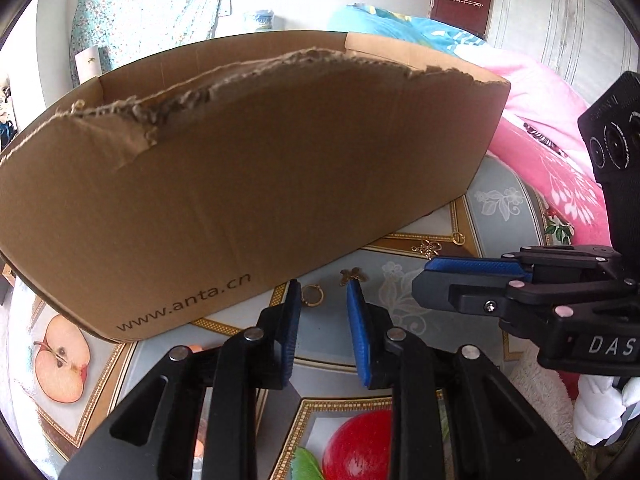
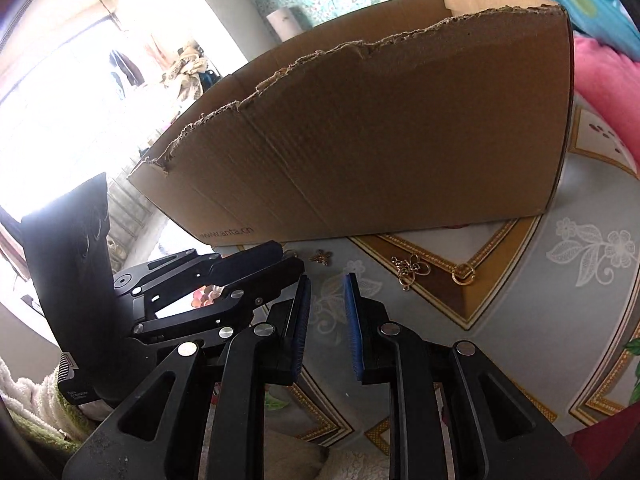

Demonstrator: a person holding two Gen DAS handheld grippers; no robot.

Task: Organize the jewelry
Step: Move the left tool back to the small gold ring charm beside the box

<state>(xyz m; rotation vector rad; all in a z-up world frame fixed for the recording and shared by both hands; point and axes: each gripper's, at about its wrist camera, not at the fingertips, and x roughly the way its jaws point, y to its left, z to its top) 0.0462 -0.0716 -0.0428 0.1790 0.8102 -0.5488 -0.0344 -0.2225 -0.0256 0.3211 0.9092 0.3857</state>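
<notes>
Small gold jewelry lies on the patterned tablecloth in front of a torn cardboard box [image 1: 248, 168]. In the left wrist view a gold ring [image 1: 312, 294] lies between my fingers, just beyond the tips, with a gold butterfly charm [image 1: 353, 276] by the right fingertip. Farther right lie a tangled gold pendant [image 1: 429, 248] and a second gold ring [image 1: 457, 238]. My left gripper [image 1: 324, 292] is open and empty. My right gripper [image 2: 328, 284] is open and empty, with the butterfly charm [image 2: 322, 257], the pendant [image 2: 412, 268] and a ring [image 2: 463, 273] ahead of it.
The box [image 2: 380, 140] stands open-topped along the far side of the table. The tablecloth [image 1: 500, 208] shows fruit and flower prints. A pink blanket [image 1: 544, 120] lies to the right. Each gripper shows in the other's view, close beside it [image 1: 520, 292] [image 2: 208, 280].
</notes>
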